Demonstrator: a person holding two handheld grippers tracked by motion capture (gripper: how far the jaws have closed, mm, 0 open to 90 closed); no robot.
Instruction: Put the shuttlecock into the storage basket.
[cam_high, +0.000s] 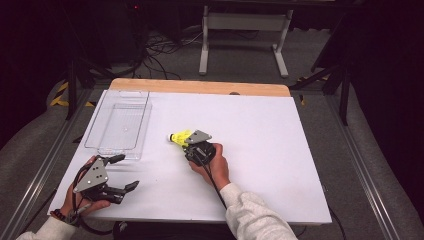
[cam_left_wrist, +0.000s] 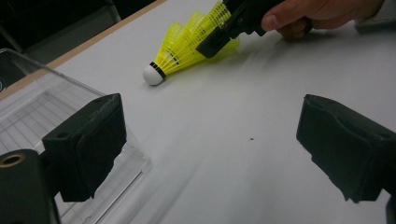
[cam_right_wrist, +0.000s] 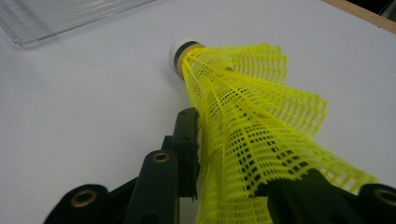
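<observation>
Up close, the right gripper view shows what the high view cannot: the yellow plastic shuttlecocks, nested one inside another, have skirts of fine open mesh flaring in stepped tiers from a white rounded cork banded in black. The right gripper has its black jaws closed narrow on the mesh skirt, one on each side. From above, the stack lies near the middle of the white table, cork pointing toward the left edge. Only the left gripper view reveals the gridded floor and rounded lip of the clear rectangular plastic tray, which sits by the table's far left corner. The left gripper, spread wide and empty, hovers near the front left corner, just beside the tray.
</observation>
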